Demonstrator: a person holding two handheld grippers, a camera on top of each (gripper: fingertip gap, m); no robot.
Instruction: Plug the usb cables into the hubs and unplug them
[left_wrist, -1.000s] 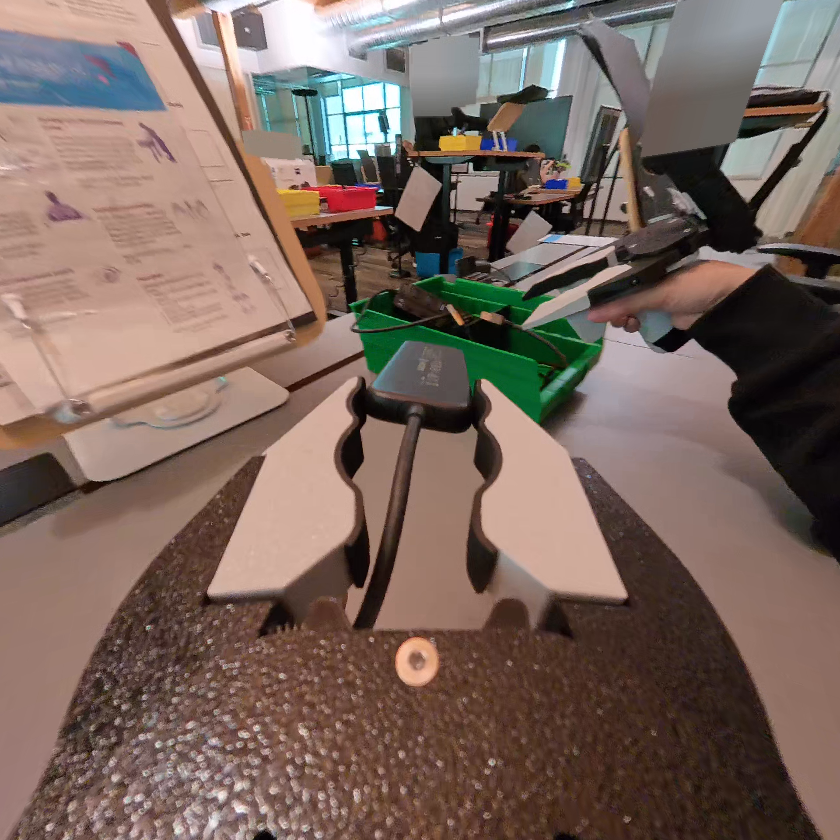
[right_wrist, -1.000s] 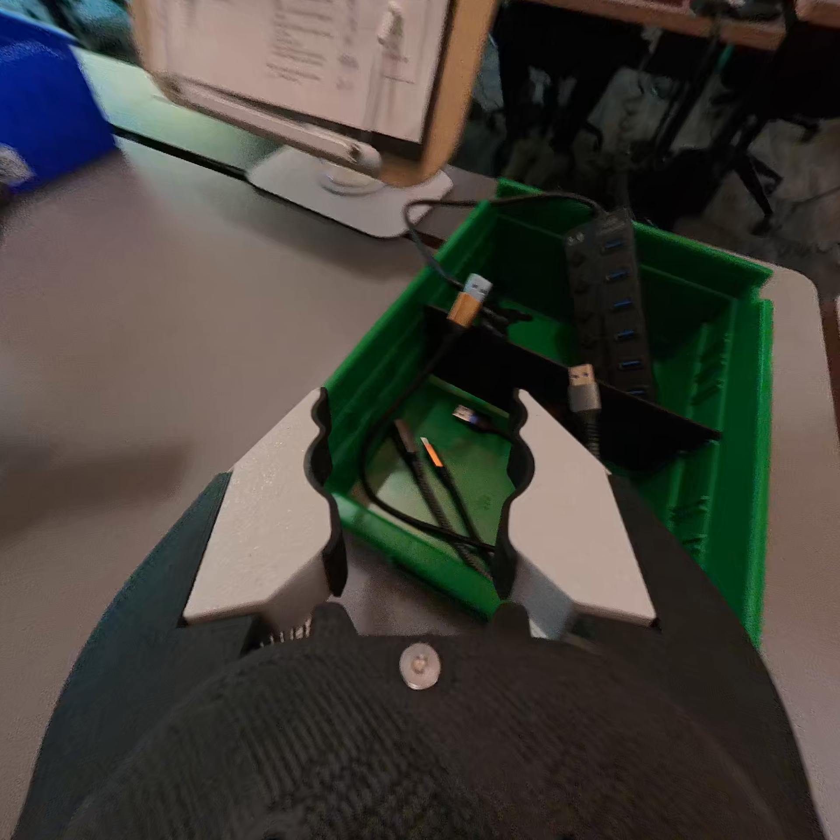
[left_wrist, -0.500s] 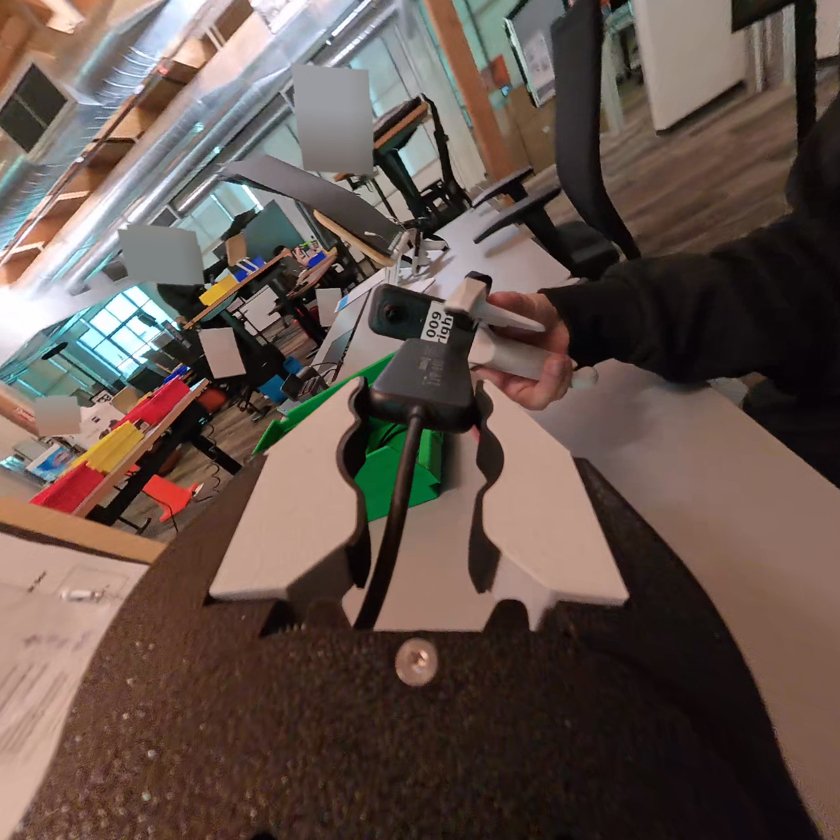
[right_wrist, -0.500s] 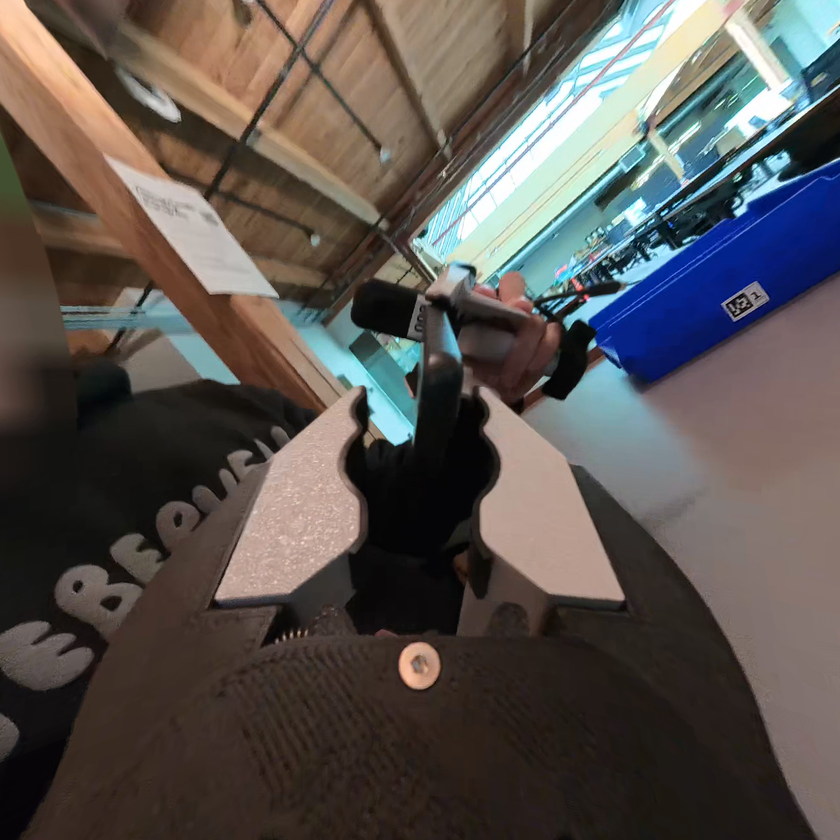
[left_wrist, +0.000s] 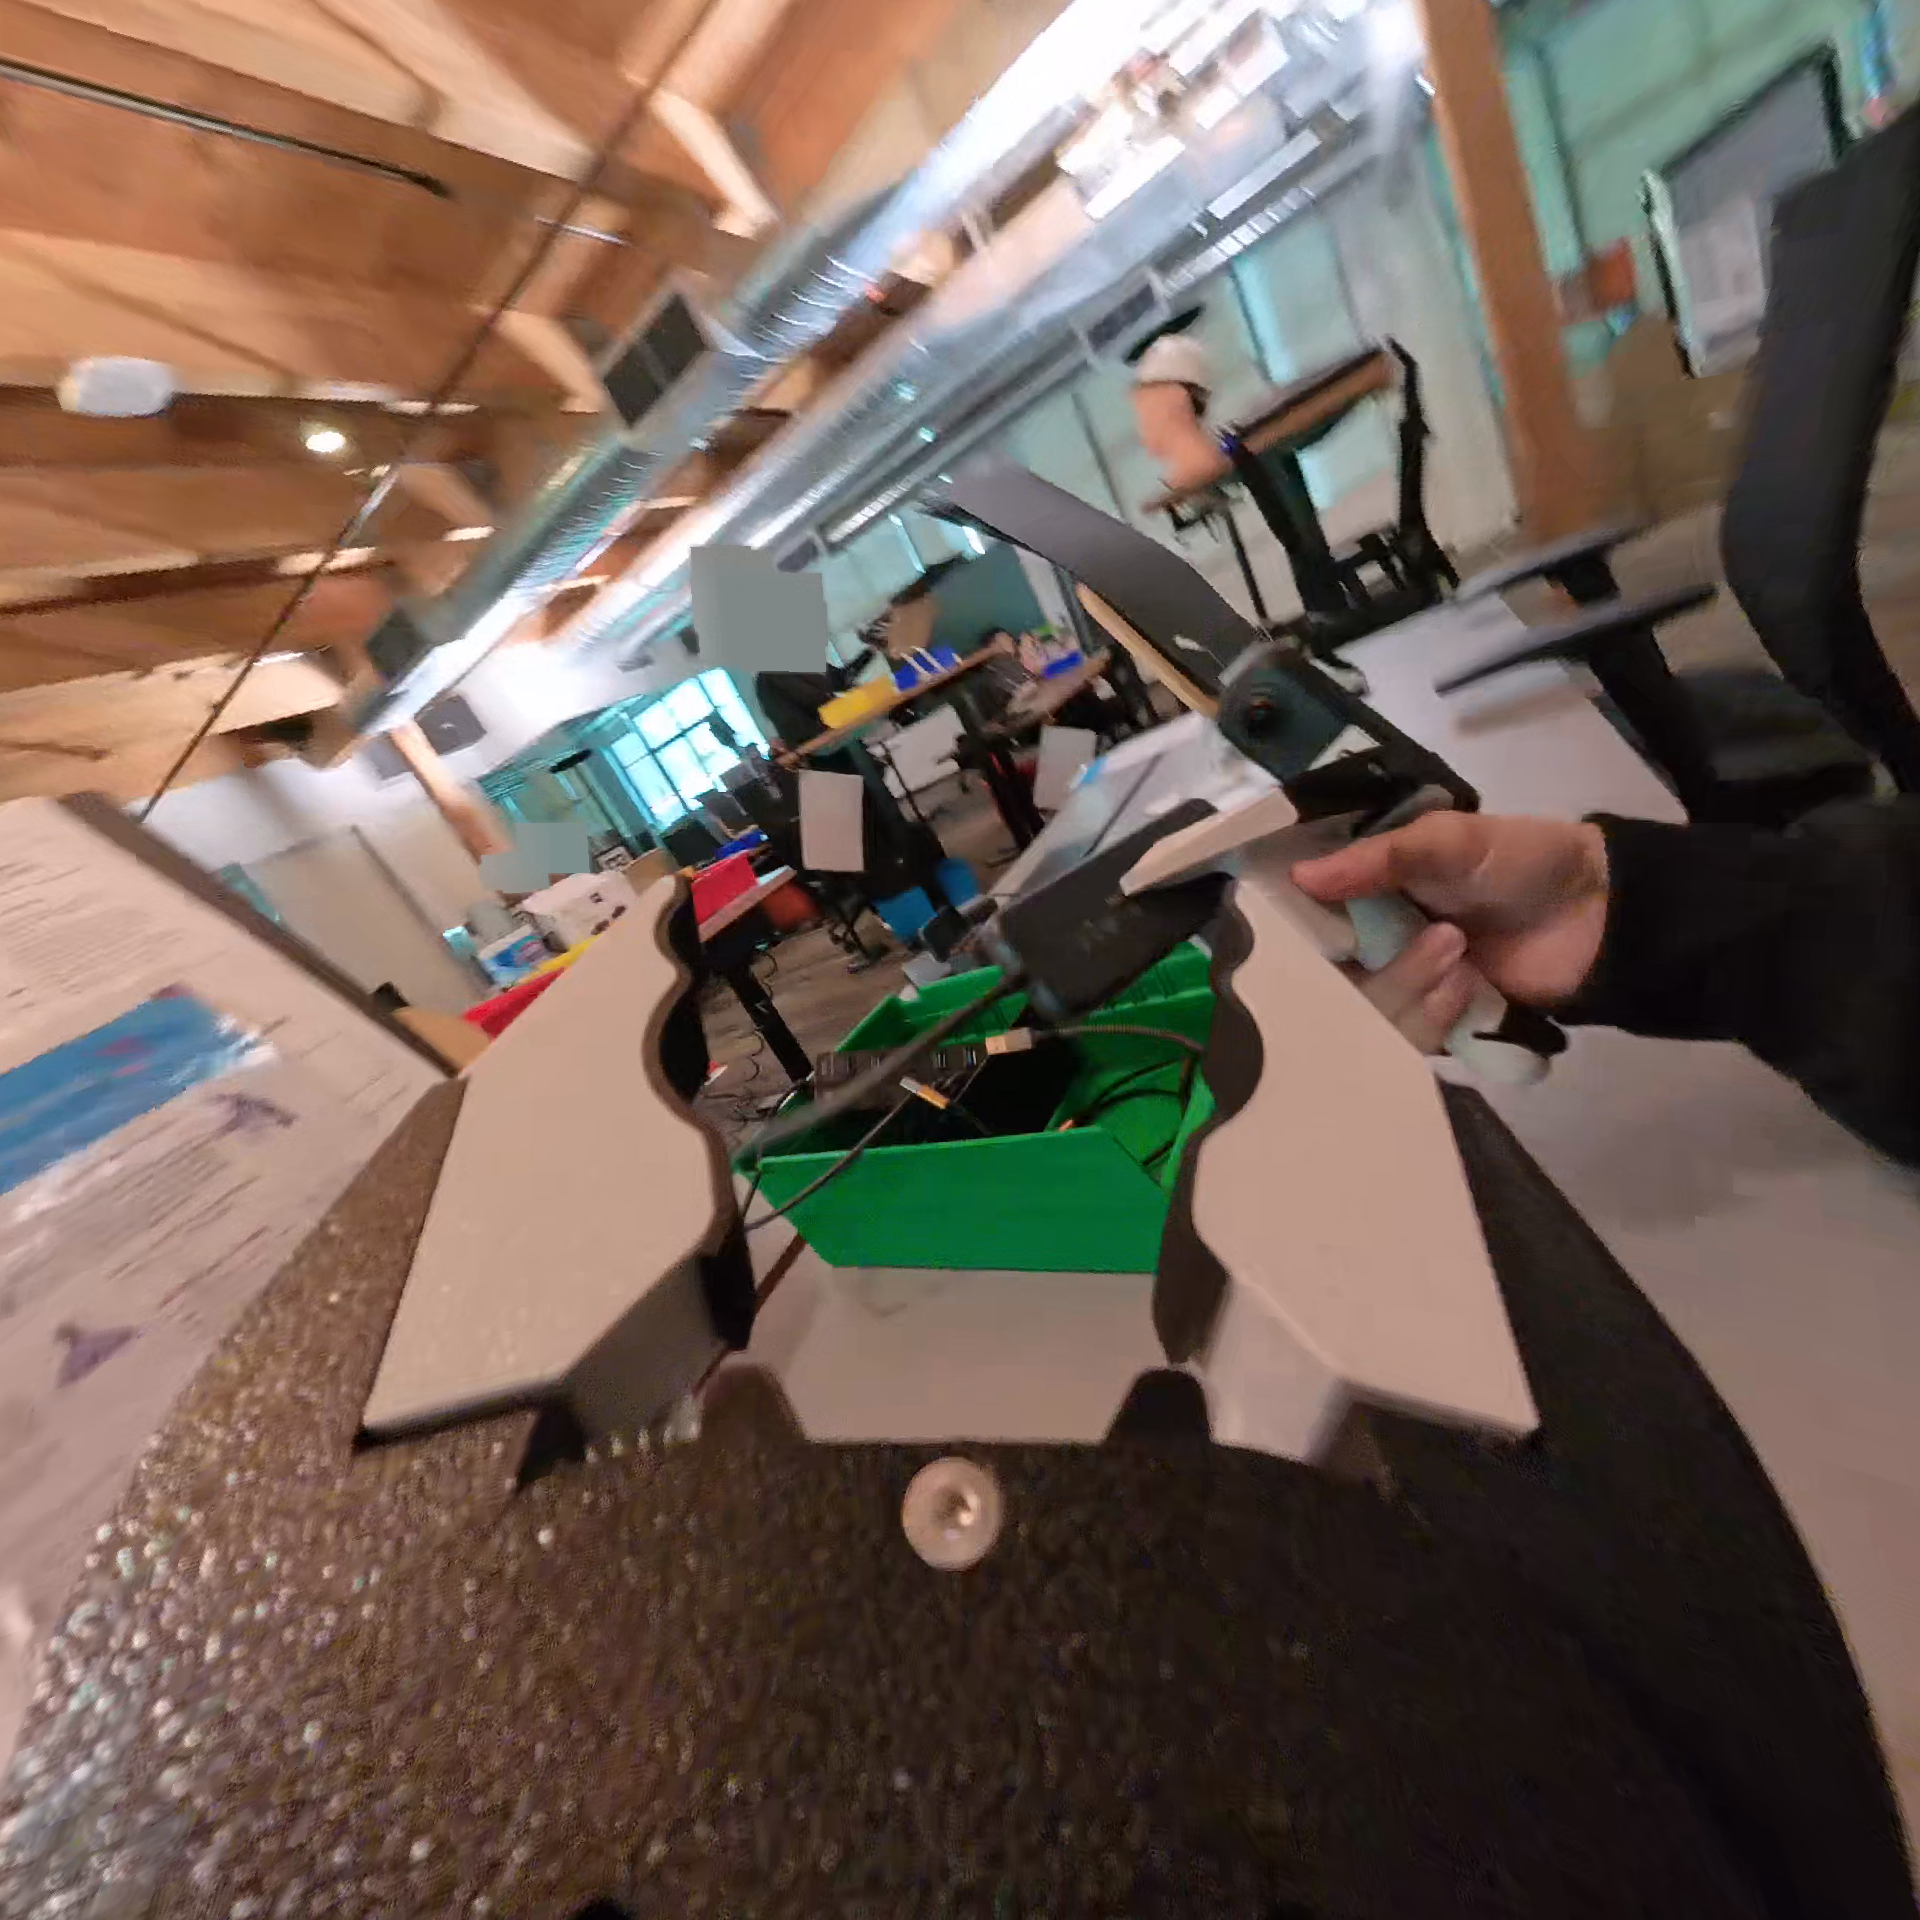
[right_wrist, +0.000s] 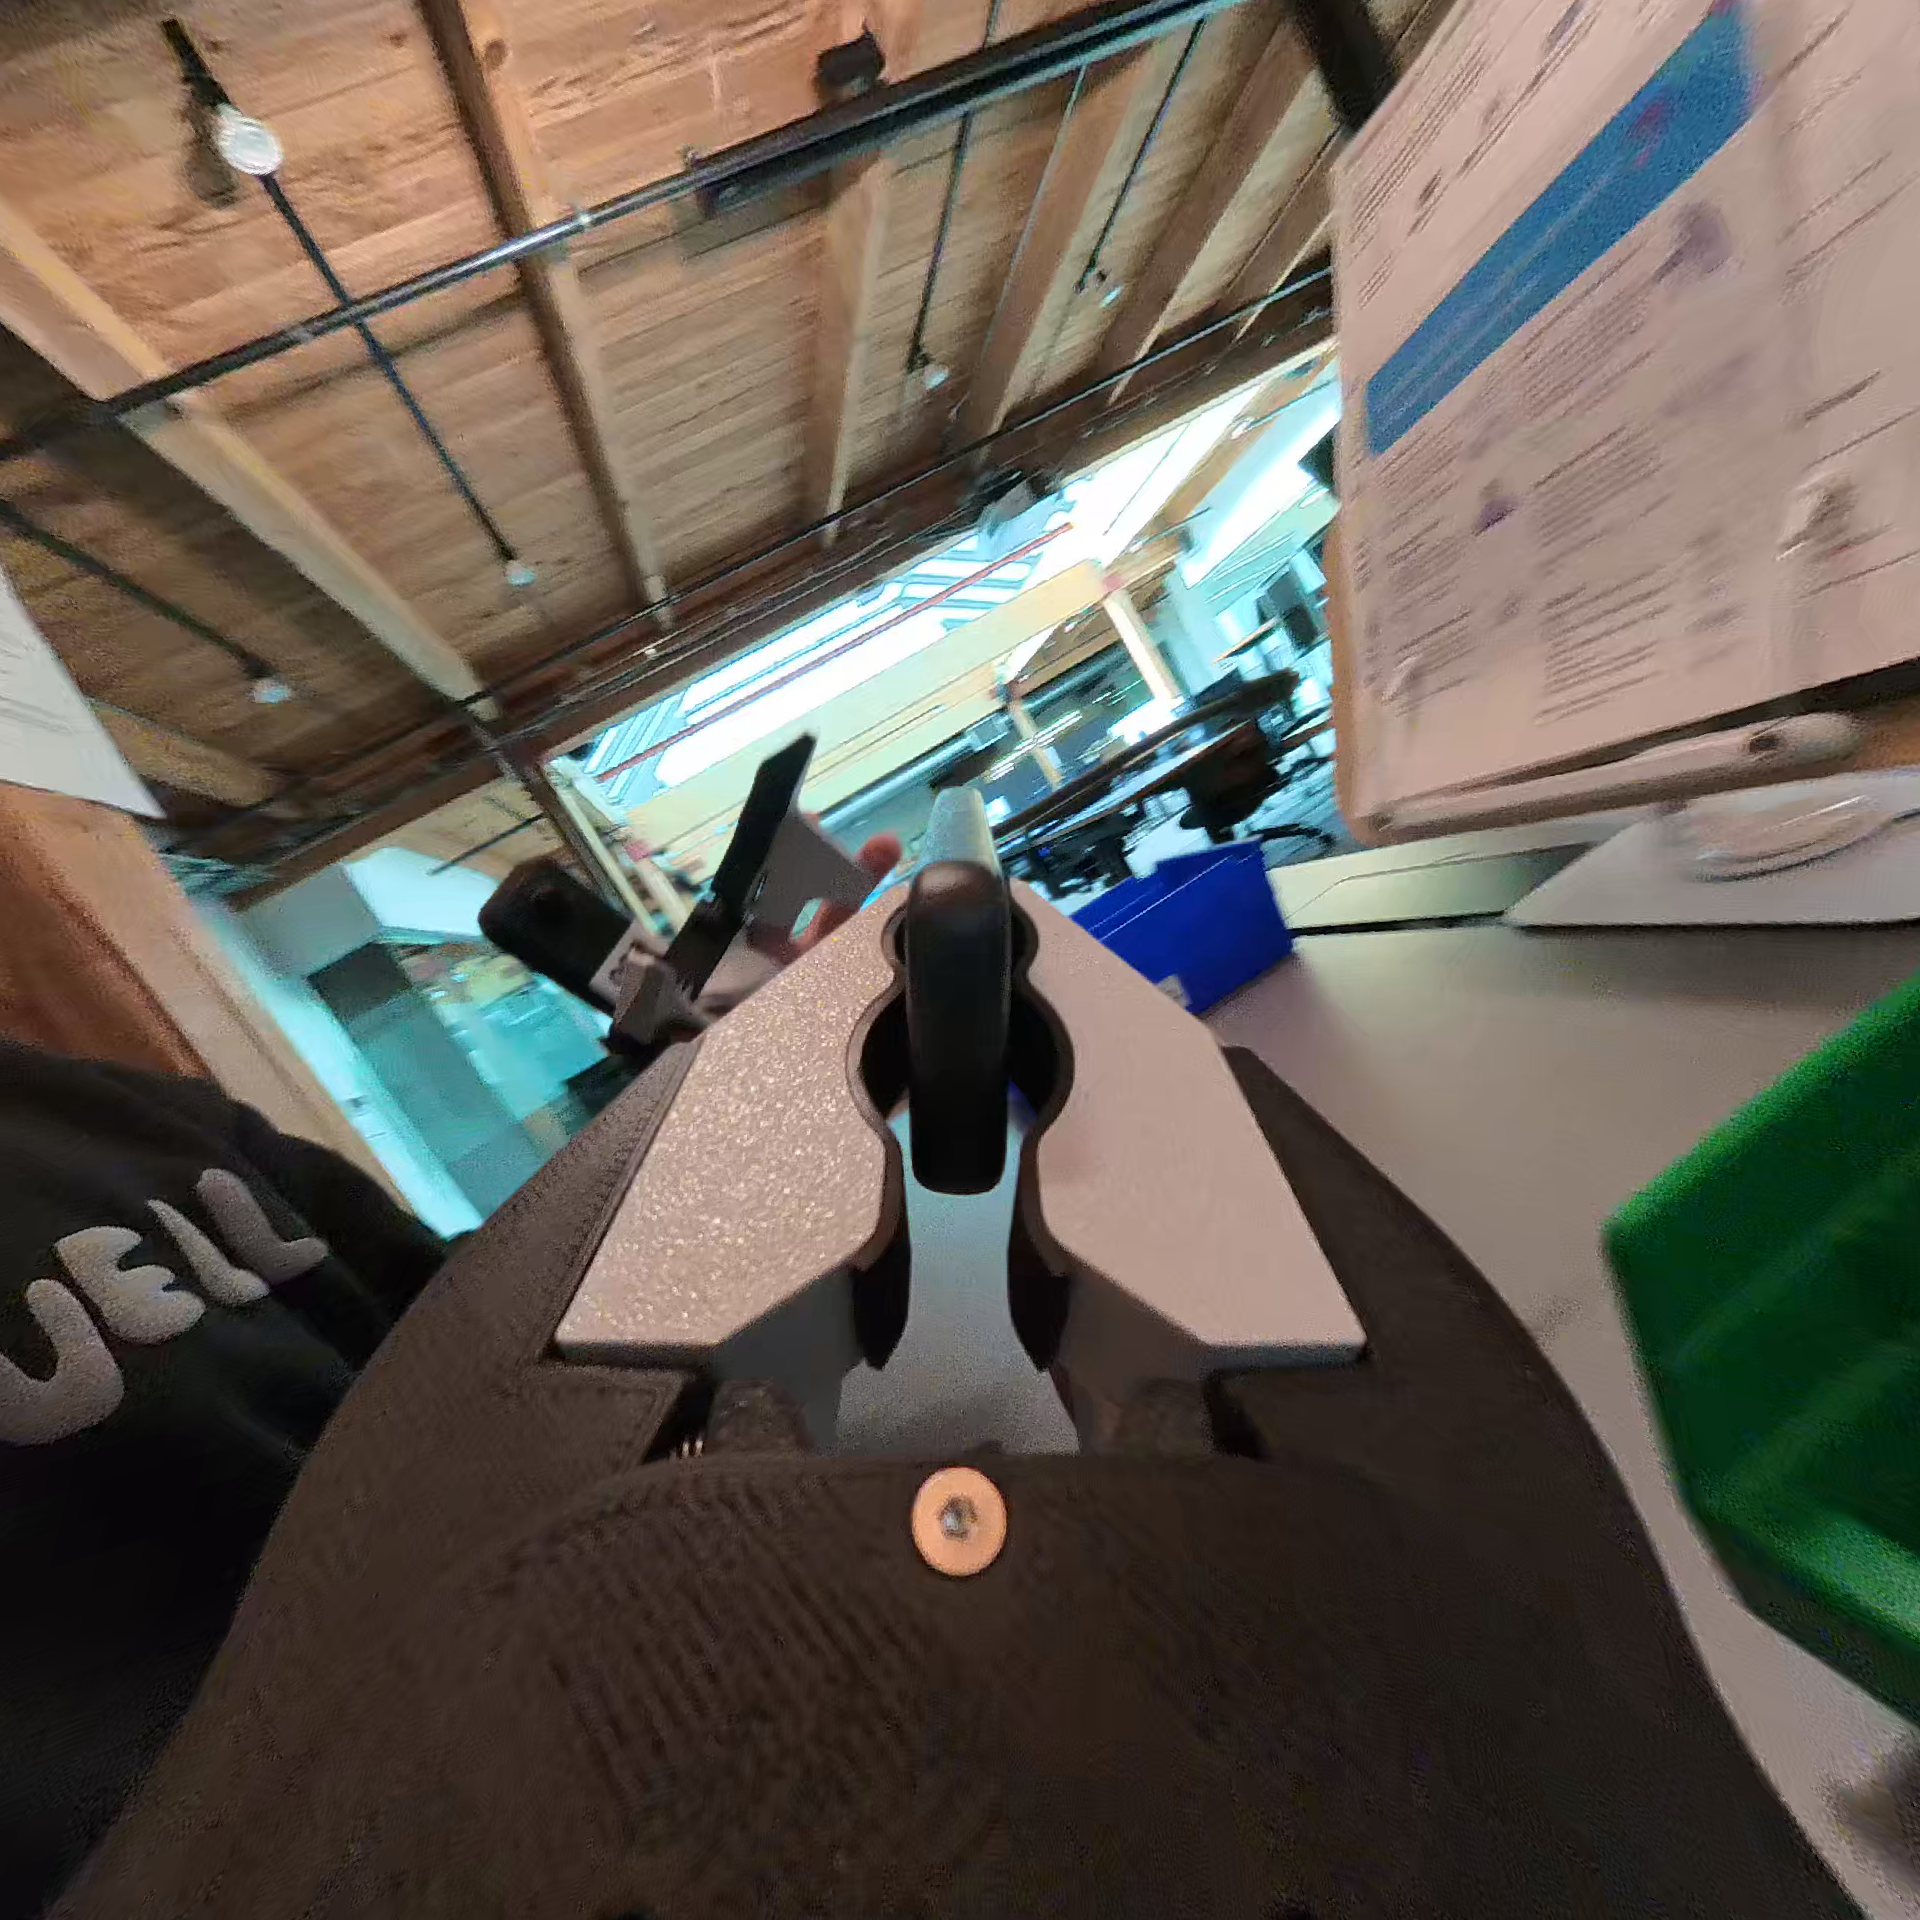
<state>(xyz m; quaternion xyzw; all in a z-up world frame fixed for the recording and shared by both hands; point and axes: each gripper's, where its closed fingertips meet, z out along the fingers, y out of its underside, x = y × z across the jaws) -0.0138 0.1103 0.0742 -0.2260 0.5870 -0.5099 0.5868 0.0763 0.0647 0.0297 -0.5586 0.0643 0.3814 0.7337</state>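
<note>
Right hand-held gripper (right_wrist: 956, 966) clamped on dark hub (right_wrist: 954, 1039), left hand-held gripper (left_wrist: 951, 935) wide open, empty

The right gripper (right_wrist: 956, 997) points up toward the timber ceiling (right_wrist: 623, 312), its two grey fingers (right_wrist: 748, 1132) closed on a slim black hub (right_wrist: 954, 1039) that stands edge-on between them. Just left of the hub and farther off, the left gripper (right_wrist: 748, 862) is held in a hand (right_wrist: 831, 894), with its black camera (right_wrist: 551, 930) lower down to the left. Right of the hub a blue bin (right_wrist: 1184, 925) sits on the grey table (right_wrist: 1507, 1060). Above that stands a printed sheet on a board (right_wrist: 1621, 416), blurred. Nearer, low to the right of the hub, is a green shape (right_wrist: 1787, 1299), probably a bin. Far left of the hub is a dark sleeve or jumper (right_wrist: 135, 1299).
</note>
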